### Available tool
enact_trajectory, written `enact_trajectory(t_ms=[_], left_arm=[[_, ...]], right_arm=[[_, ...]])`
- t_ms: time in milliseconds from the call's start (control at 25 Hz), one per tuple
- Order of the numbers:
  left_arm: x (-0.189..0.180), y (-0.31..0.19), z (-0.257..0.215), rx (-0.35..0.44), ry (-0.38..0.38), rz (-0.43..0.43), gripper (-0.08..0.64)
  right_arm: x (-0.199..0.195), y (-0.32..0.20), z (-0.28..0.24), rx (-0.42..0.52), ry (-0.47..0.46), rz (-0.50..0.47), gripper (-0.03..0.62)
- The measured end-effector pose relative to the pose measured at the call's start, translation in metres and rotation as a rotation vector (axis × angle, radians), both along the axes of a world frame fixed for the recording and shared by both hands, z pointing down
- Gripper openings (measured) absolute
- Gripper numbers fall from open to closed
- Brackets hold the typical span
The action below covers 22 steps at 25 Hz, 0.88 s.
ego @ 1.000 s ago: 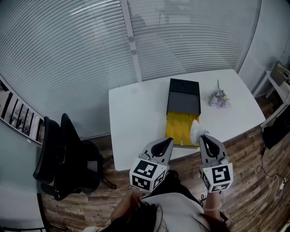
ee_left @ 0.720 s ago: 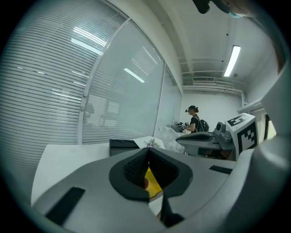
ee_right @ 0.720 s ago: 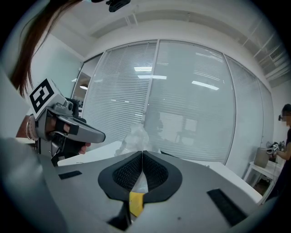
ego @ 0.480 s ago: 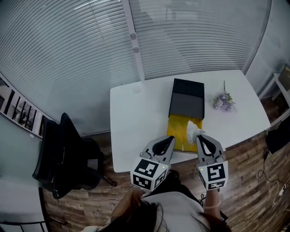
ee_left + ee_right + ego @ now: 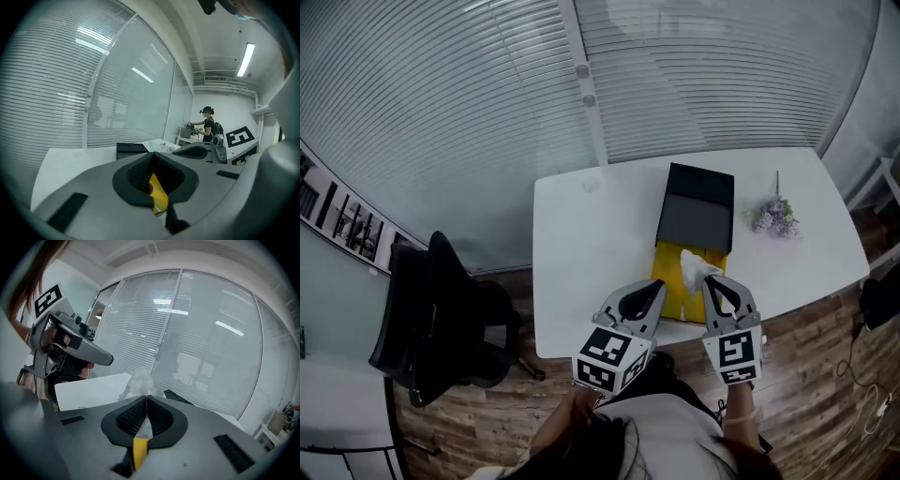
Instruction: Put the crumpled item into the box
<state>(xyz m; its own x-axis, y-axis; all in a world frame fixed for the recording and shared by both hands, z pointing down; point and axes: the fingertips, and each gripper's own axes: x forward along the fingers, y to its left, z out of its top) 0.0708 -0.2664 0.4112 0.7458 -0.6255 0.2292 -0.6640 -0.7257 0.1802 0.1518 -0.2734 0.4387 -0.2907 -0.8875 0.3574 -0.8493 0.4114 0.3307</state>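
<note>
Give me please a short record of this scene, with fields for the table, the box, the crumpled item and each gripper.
table: white, carries the box and a small bunch of flowers
box: open yellow part near, black part far
crumpled item: white, seems to hang over the yellow part
right gripper: shut on the crumpled item
left gripper: shut, holds nothing
chair: black, left of the table

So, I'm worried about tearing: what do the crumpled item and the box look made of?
Crumpled item: thin white tissue paper or film, matte, sharp creases, translucent in the right gripper view. Box: probably rigid card, matte black outside, yellow lining; flat panels, crisp edges.
</note>
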Motion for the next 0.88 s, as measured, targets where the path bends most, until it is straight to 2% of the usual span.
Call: enact_trajectory(t_ms=[80,320,640,880], left_arm=[[0.002,-0.004,0.000,0.000,-0.001,-0.006,0.018],[0.004,-0.016,0.003,-0.013,-0.006,-0.031,0.018],[0.009,-0.030,0.011,-0.035,-0.016,-0.059,0.018],[0.014,-0.038,0.019,-0.056,-0.027,-0.079,0.018]], right_arm=[[0.001,-0.006,0.005,-0.009,0.027,-0.010,0.029],[0.004,-0.021,0.034,-0.063,0.194,-0.055,0.029],[0.002,-0.034,0.070,-0.141,0.237,-0.122,0.029],[0.008,-0.041,0.104,-0.208,0.329,-0.172,0.029]])
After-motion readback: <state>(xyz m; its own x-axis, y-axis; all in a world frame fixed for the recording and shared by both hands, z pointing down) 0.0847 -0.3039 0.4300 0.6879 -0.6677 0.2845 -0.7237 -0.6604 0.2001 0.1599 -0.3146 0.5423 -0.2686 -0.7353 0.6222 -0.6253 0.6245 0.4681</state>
